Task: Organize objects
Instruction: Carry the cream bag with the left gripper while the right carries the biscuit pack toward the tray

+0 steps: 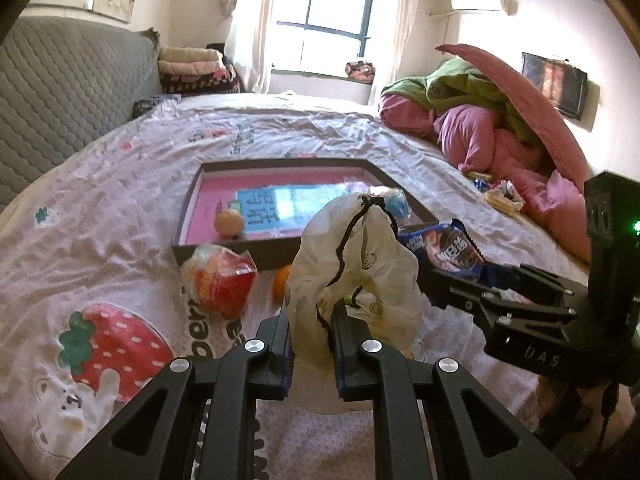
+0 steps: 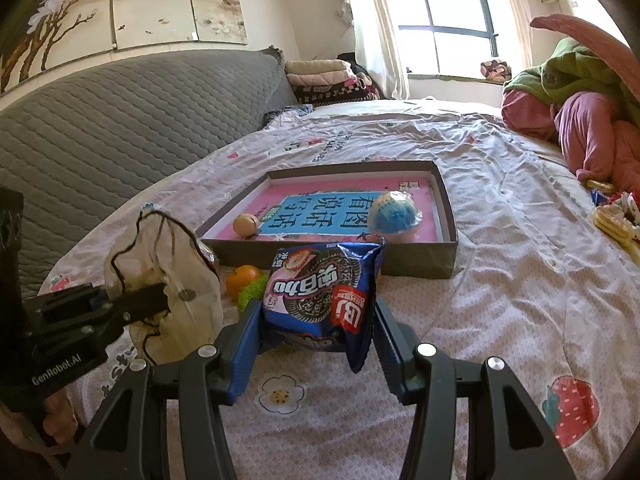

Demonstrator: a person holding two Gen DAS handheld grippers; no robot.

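1. Two grippers grip things: the left gripper (image 1: 310,332) clenches a cream drawstring pouch (image 1: 352,276); the right gripper (image 2: 316,332) clasps a blue cookie bag (image 2: 324,296), both above the bedsheet (image 2: 500,280).
2. Beyond lies a shallow box (image 2: 416,260) with a pink floor.

You face a bed (image 2: 500,216) that fills most of the room, covered by a pale pink sheet (image 1: 120,200) printed with strawberries and bears. On your left runs a grey quilted headboard (image 2: 132,120), with a panelled blossom painting (image 2: 132,0) on the cream wall above it. Folded blankets (image 2: 320,76) are stacked at its far end. Straight ahead, a dark-framed window (image 1: 336,12) with white curtains (image 1: 252,28) lets in strong daylight. On your right lie heaped pink and green quilts (image 1: 500,120). Above them hang a dark picture (image 1: 556,84) and an air conditioner (image 1: 476,2).
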